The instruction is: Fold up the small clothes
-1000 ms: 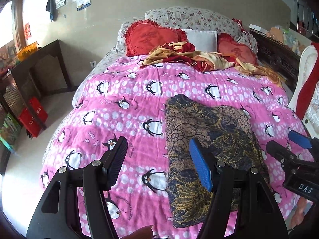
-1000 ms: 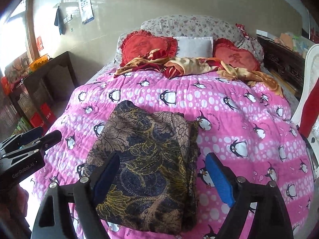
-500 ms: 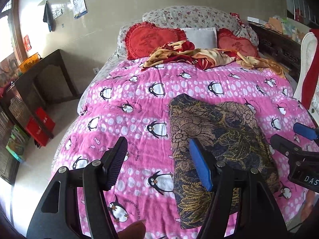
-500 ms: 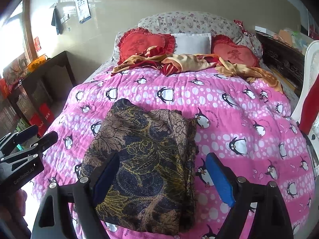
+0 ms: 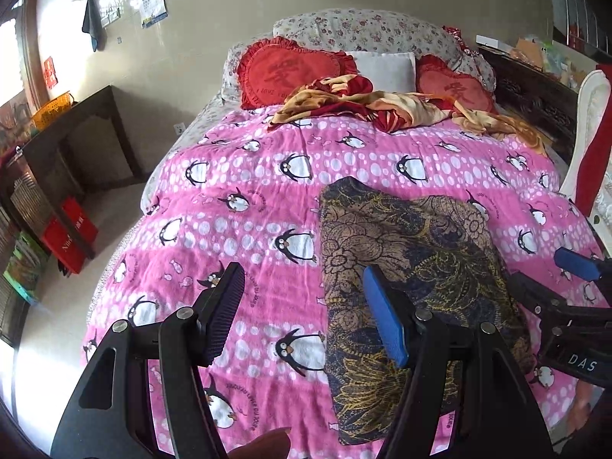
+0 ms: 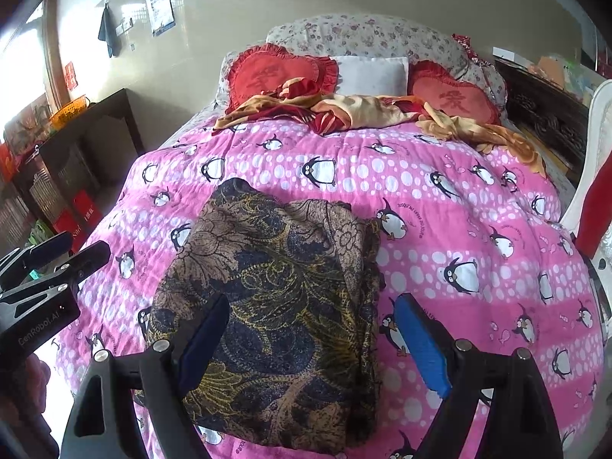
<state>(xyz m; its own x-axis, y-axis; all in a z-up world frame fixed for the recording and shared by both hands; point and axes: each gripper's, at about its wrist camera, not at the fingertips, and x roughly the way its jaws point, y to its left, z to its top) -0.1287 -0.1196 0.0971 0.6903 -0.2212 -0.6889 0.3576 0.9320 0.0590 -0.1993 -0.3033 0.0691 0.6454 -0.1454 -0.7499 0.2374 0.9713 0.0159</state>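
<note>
The folded garment [image 6: 275, 306], a dark blue cloth with a tan and gold floral print, lies flat on the pink penguin-print blanket [image 6: 440, 199] of the bed, in the near half of the blanket. In your right wrist view it fills the lower centre; in your left wrist view it sits at about 4 o'clock from the picture's middle [image 5: 413, 267].

Your right gripper [image 6: 311, 340] hangs above the near part of the garment. Its jaws stand wide open: the dark pad is over the cloth at 7 o'clock, the blue pad is over the blanket just past the garment's right edge at 5 o'clock. Neither pad presses on anything.

Your left gripper [image 5: 304, 313] hangs over the blanket beside the garment's left edge. Its jaws are open and hold nothing: the ribbed dark pad is over bare blanket at 7 o'clock, the blue pad is over the garment's left part at 5 o'clock.

Each gripper shows in the other's view: the right one at 4 o'clock in the left view [image 5: 547, 279], the left one at 9 o'clock in the right view [image 6: 72, 250].

At 12 o'clock, at the head of the bed, you see two red heart cushions [image 6: 279, 72], a white pillow [image 6: 371, 72] between them, and a crumpled red and yellow cloth [image 6: 344, 109] lying in front of them.
</note>
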